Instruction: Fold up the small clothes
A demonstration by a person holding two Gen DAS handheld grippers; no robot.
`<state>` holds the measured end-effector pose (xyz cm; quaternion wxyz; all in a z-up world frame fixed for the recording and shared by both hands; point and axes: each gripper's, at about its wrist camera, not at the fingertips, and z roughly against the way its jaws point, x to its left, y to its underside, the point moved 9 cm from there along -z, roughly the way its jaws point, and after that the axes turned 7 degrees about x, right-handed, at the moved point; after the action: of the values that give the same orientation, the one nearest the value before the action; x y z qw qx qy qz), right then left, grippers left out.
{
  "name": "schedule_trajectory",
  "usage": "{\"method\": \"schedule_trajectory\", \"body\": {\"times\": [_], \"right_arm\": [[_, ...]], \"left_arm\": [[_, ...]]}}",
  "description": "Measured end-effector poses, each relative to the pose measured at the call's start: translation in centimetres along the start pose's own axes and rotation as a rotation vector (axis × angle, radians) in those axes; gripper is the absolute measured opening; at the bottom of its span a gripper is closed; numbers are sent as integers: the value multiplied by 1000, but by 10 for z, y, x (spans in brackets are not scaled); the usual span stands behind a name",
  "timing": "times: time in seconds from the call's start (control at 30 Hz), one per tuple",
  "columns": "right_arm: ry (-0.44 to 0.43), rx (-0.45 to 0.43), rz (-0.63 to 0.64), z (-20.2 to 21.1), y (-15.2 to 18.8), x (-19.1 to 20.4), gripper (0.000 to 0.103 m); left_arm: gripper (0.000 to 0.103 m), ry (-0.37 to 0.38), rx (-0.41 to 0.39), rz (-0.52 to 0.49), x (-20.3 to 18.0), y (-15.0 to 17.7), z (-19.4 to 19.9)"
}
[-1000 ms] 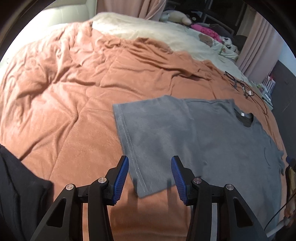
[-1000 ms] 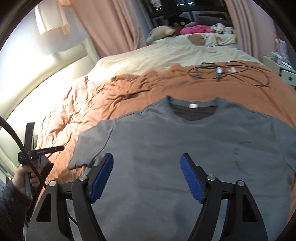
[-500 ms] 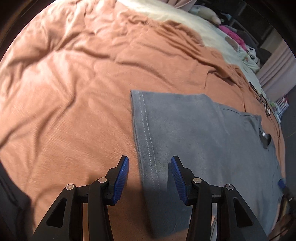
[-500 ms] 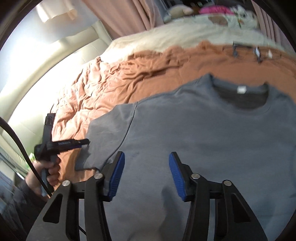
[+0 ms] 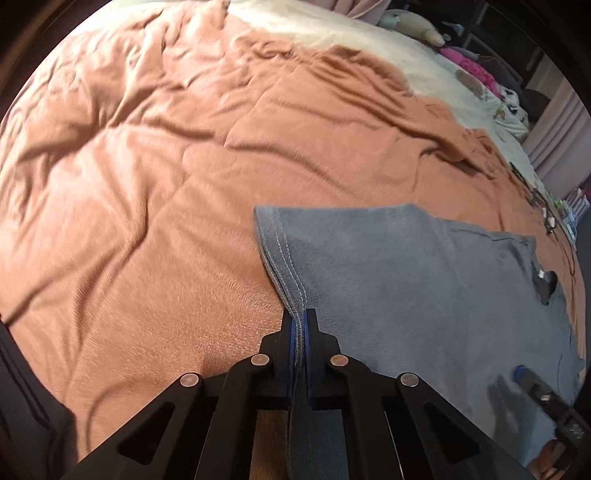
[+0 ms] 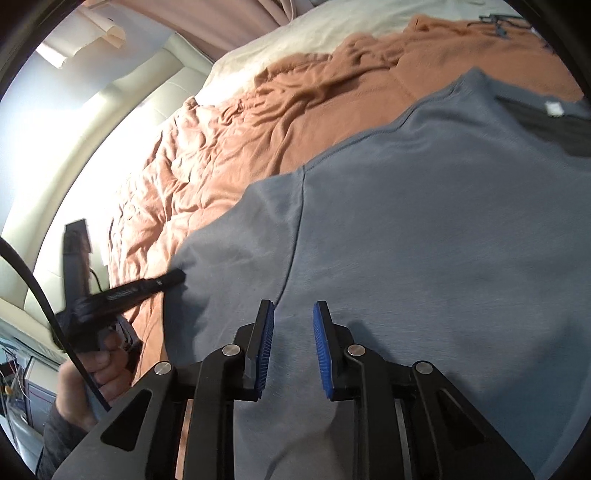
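A grey T-shirt lies flat on the orange blanket, its collar at the far right. My left gripper is shut on the stitched hem of the shirt's sleeve, and the fabric runs down between its blue pads. The right wrist view shows the same gripper at the sleeve's edge, with a hand holding it. My right gripper hovers low over the T-shirt beside the sleeve seam. Its jaws are closing with a gap still between the pads, and only flat cloth lies under them. Its tip shows at the lower right.
The orange blanket covers most of the bed, with a cream sheet beyond it. Black cables lie on the blanket past the collar. Soft toys and a pink curtain are at the far end. A cream padded headboard borders the bed.
My left gripper came down onto the sleeve hem and shut on it. My right gripper moved down and left over the shirt toward the sleeve seam, and its jaws narrowed.
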<state>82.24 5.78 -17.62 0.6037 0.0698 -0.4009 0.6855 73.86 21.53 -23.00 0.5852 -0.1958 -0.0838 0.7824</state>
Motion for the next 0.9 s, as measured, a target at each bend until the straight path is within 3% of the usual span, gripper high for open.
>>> {"method": "schedule_trajectory", "body": {"times": [0.2,0.57,0.73,0.9], "right_arm": [[-28,50,-54,-26,-1,-2,5],[-52,114,-71,-50,-1,2,4],[-32,157,-80,-32,-2,3,5],[16,113,-100,8,2,-8,5]], "left_arm": [[3,57,-56,-29,-16,-15,28],[3,131,-107,-92,-63,-29,65],[3,152,-115,-109,-83,-26,79],[3,190,-116,-133,-107,-23,90]]}}
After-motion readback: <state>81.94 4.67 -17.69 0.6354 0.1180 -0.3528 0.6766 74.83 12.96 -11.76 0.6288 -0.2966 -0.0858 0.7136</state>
